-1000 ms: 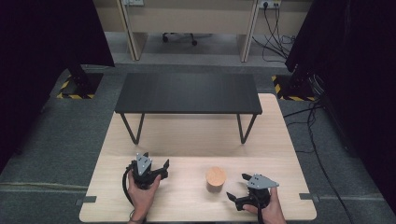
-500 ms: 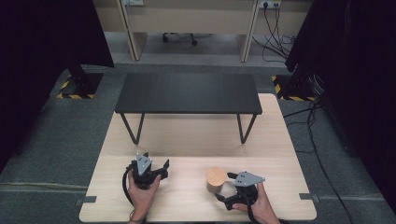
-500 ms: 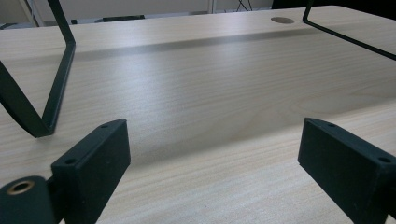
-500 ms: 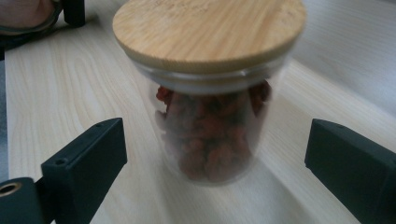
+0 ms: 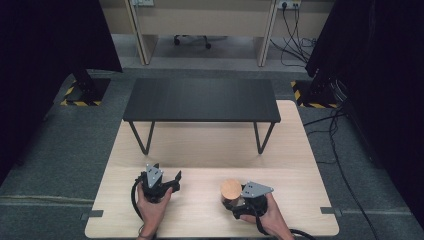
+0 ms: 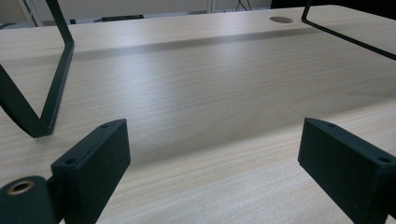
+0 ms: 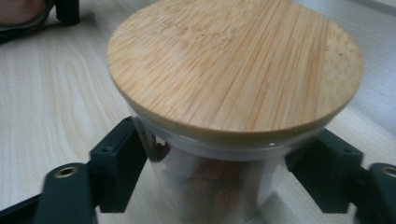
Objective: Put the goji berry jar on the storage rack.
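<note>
Two hands low on the wooden table (image 5: 200, 150), high view: right gripper (image 5: 239, 202) has just closed onto the jar (image 5: 230, 192). Left gripper (image 6: 212, 163) view: jaws spread over bare woodgrain. Right gripper view: pads pinch the clear round jar under its bamboo lid (image 7: 233, 65).

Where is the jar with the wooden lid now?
In the high view, the jar stands on the light table's near right part, between the right gripper's jaws.

Bare pale wooden tabletop (image 5: 200, 145) lies open beneath the low black metal-legged bench (image 5: 200, 99), whose thin bent legs (image 5: 141, 138) narrow the passage.
</note>
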{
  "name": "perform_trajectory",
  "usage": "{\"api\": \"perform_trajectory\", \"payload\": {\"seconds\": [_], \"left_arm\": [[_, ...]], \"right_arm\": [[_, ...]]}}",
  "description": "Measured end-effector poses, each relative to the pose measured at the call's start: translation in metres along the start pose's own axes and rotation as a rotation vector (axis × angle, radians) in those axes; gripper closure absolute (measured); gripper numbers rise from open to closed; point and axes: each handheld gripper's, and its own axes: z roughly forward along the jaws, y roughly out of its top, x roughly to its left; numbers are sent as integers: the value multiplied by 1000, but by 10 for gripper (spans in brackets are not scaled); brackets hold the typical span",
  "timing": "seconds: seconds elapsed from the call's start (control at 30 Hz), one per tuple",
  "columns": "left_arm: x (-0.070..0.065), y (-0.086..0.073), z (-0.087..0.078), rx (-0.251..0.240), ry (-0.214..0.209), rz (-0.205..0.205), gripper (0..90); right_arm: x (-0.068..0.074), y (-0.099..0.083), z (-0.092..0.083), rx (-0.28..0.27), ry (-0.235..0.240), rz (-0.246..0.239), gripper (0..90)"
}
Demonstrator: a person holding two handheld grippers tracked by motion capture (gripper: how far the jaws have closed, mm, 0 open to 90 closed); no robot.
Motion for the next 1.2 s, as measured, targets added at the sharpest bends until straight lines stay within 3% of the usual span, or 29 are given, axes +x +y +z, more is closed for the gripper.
{"api": "perform_trajectory", "payload": {"seconds": [0.43, 0.57, 0.63, 0.7, 0.77, 0.83, 0.9, 1.2], "left_arm": [[0, 0, 0, -1, 0, 1, 85], [0, 0, 0, -2, 1, 1, 85], [0, 0, 0, -2, 1, 1, 85], [0, 0, 0, -2, 2, 1, 85], [0, 0, 0, -2, 2, 1, 85], [0, 0, 0, -2, 1, 1, 85], [0, 0, 0, -1, 1, 2, 85], [0, 0, 0, -2, 0, 1, 85]], "right_arm": [[1, 0, 0, -1, -5, -1, 260], [3, -5, 0, -47, -11, 76, 260], [12, -3, -1, -62, -47, 80, 260], [29, 3, 0, -80, -121, 105, 260], [49, 6, 3, -100, -217, 144, 260], [68, 11, 7, -103, -310, 139, 260], [76, 14, 9, -108, -336, 173, 260], [80, 27, 11, -99, -339, 194, 260]]}}
